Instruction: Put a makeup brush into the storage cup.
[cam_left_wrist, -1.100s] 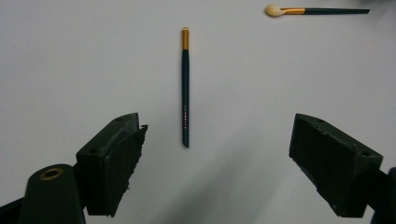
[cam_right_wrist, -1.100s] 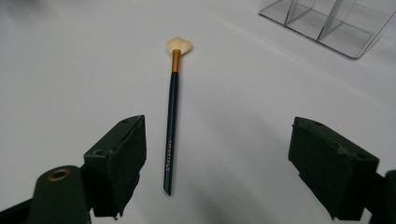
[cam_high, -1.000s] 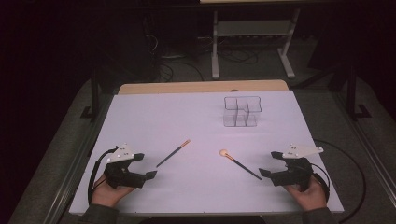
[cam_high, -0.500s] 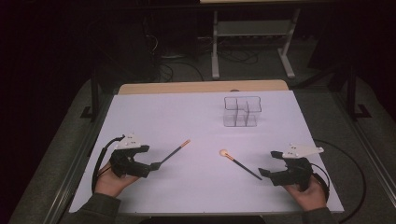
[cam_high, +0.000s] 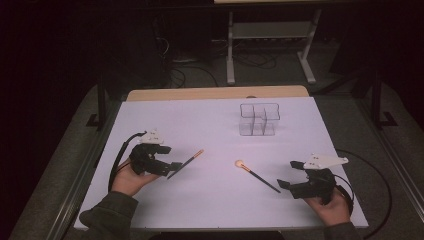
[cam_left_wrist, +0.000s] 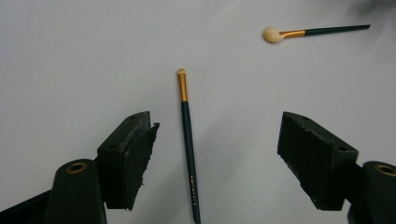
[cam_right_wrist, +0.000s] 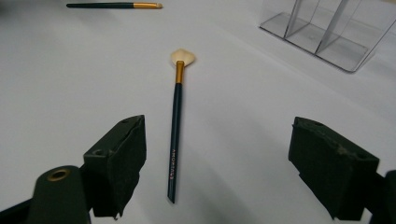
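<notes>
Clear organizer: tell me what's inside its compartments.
The clear organizer looks empty: through its see-through walls only the white table shows. Both makeup brushes lie outside it, the thin-tipped brush and the fan brush. Nothing appears hidden inside.

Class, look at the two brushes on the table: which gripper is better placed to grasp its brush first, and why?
Left. The left gripper has open jaws already straddling the thin brush; the right gripper, also open, sits just short of the fan brush.
</notes>
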